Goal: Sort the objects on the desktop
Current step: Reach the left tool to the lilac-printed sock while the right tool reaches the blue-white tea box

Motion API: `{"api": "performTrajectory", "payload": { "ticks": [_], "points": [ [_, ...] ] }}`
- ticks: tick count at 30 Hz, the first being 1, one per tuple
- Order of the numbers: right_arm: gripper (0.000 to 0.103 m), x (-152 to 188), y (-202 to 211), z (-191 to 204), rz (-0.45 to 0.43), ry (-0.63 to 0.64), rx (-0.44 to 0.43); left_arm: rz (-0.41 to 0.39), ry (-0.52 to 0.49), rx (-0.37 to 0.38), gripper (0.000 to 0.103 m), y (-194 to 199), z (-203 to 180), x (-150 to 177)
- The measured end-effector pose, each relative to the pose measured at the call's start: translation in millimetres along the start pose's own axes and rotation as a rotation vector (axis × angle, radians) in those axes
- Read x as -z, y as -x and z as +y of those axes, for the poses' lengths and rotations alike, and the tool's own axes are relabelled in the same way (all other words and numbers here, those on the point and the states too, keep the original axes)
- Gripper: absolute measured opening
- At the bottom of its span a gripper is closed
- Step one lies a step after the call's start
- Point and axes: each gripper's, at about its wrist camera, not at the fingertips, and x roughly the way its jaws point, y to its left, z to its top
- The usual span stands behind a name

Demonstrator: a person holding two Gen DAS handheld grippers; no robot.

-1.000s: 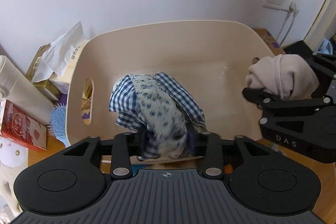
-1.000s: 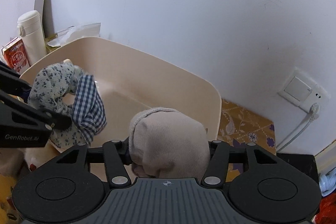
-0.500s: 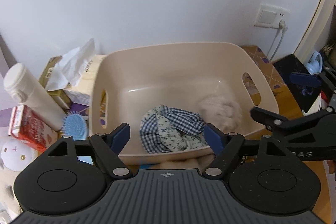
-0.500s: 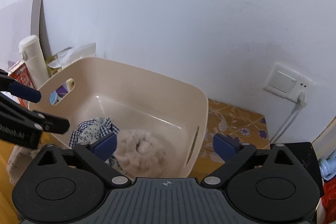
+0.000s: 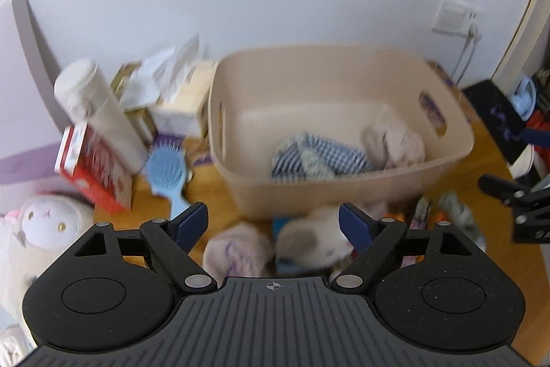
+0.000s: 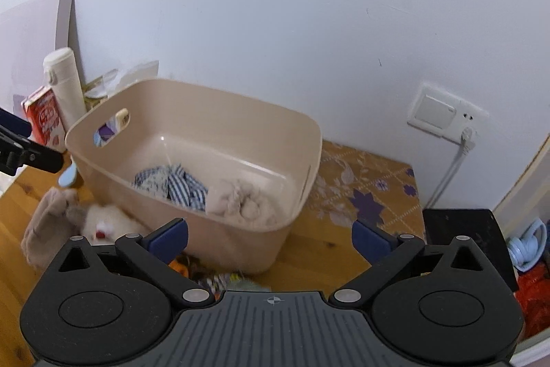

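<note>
1. The checked cloth (image 5: 318, 155) and the beige knit bundle (image 5: 395, 143) lie side by side on the bottom of the beige tub (image 5: 343, 191), ahead of both my hand-held grippers and touching neither.
2. My left hand-held gripper (image 5: 273, 222) has just been opening; its jaws stand wide apart with nothing between them, short of the tub's near wall.
3. My right hand-held gripper (image 6: 270, 236) is spread wide too, having just let go, and is empty.
4. Just below my left fingers, on the wooden surface (image 5: 147, 195), sit a white plush toy (image 5: 309, 236) and a pale cloth (image 5: 237, 253).
5. Left of the tub I see a blue hairbrush (image 5: 168, 171), a red carton (image 5: 92, 167), a white flask (image 5: 99, 112) and a tissue box (image 5: 182, 102).
</note>
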Motion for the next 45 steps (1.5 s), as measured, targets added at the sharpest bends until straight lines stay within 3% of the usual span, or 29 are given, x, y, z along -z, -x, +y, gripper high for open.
{"api": "performTrajectory", "payload": {
  "ticks": [14,30,42,44,45],
  "points": [
    [0.103,60.7,-1.1,-0.8,0.116,0.011,0.044,0.121,0.059,-0.045,0.085,-24.3,20.1,52.8],
    [0.103,118.5,-34.0,-9.4,0.263,-0.199,0.051,0.182,0.089,-0.083,0.085,-68.2,28.8,64.9],
    [0.103,130.0,-55.4,-4.6,0.318,-0.231,0.067,0.205,0.124,-0.082,0.084,-90.5,32.6,75.5],
    [0.098,129.4,-57.6,-4.7,0.32,-0.224,0.071,0.209,0.118,-0.077,0.084,-93.0,31.0,75.2],
    [0.095,129.0,-58.6,-5.0,0.323,-0.221,0.076,0.21,0.114,-0.076,0.078,-93.7,30.2,75.4]
  ]
}}
